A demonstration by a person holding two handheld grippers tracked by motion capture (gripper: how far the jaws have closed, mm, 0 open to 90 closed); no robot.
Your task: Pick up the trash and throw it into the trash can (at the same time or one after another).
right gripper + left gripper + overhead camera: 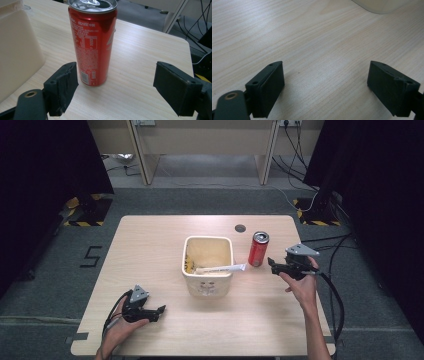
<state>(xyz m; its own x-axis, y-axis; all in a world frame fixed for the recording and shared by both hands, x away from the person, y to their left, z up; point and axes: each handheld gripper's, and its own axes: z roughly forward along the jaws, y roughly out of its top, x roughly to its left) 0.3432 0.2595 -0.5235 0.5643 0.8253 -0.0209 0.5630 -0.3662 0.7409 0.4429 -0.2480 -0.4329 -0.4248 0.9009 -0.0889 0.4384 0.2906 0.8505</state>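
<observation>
The right gripper (113, 86) has its jaws spread; the upright red can (93, 42) stands just ahead, nearer one jaw. The left gripper (325, 86) has its jaws spread over bare bench (312, 45).

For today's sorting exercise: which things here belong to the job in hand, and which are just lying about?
Job in hand:
- red can, upright on the table
- right gripper, open, jaws toward the can

Lying about:
- cream bin with a white tube in it
- left gripper, open over bare wood

Cream bin (208, 282) mid-table (150, 245), white tube (222, 268) resting across its rim; small dark hole (240, 228) in tabletop behind.
</observation>
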